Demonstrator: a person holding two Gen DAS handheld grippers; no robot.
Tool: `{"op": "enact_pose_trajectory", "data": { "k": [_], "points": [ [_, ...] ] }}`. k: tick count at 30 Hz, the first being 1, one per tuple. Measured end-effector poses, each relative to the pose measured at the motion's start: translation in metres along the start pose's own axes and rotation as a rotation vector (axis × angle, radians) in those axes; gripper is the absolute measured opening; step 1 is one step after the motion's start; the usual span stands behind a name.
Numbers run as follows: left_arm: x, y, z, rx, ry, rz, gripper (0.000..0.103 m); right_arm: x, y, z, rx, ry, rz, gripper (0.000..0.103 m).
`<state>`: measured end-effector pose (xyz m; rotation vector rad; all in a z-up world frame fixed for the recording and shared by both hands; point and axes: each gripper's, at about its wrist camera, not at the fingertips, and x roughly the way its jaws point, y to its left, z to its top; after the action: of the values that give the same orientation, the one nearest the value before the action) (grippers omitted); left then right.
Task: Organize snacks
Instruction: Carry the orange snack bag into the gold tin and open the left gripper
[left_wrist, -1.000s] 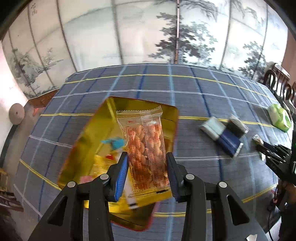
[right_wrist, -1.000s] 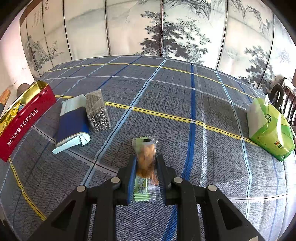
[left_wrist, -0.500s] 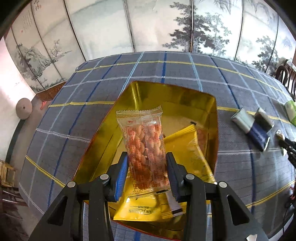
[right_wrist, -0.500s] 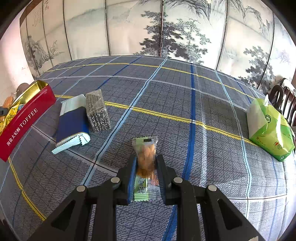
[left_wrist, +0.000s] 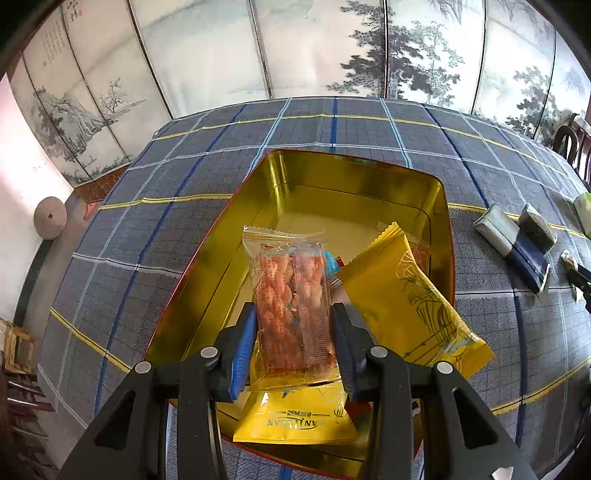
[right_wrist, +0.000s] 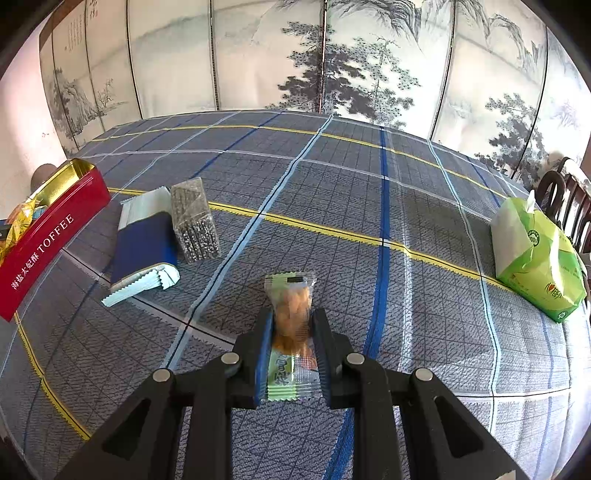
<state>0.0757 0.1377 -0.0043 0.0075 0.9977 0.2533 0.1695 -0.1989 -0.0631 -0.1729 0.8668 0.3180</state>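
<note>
Your left hand-held gripper (left_wrist: 293, 330) pinches a clear peanut packet (left_wrist: 290, 301) printed in red, its writing too small to read, above the open gold-lined tin (left_wrist: 354, 192). Inside lie yellow pouches (left_wrist: 402, 306); the near one's lettering is too blurred to read. Your right hand-held gripper (right_wrist: 291, 338) is clamped on a green-ended snack packet (right_wrist: 290, 314) over the plaid tabletop (right_wrist: 369, 192). The tin's red side (right_wrist: 44, 240) reads "TOFFEE" beside Chinese characters. A blue-and-white packet (right_wrist: 142, 247) and a clear pack of dark sticks (right_wrist: 195, 221) lie touching near it; a green tissue pack (right_wrist: 535, 254) sits far right.
</note>
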Motion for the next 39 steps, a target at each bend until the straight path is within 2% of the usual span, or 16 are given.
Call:
{"op": "enact_pose_trajectory", "data": {
  "k": [12, 19, 30, 37, 39],
  "points": [
    [-0.006, 0.005, 0.001, -0.007, -0.005, -0.001, 0.040, -0.001, -0.001, 0.000, -0.002, 0.000, -0.002, 0.022],
    [-0.017, 0.007, 0.002, -0.014, -0.027, -0.009, 0.046, -0.001, 0.000, 0.000, -0.002, 0.000, -0.002, 0.022],
    [-0.039, 0.013, 0.000, -0.043, -0.061, -0.012, 0.063, -0.002, -0.001, -0.001, -0.003, 0.000, -0.004, 0.022],
    [-0.045, 0.020, -0.009, -0.085, -0.054, -0.029, 0.068, -0.003, -0.009, 0.000, 0.016, 0.001, -0.003, 0.022],
    [-0.045, 0.022, -0.011, -0.094, -0.045, -0.032, 0.074, -0.003, -0.011, 0.000, 0.023, 0.002, -0.009, 0.022]
  ]
}}
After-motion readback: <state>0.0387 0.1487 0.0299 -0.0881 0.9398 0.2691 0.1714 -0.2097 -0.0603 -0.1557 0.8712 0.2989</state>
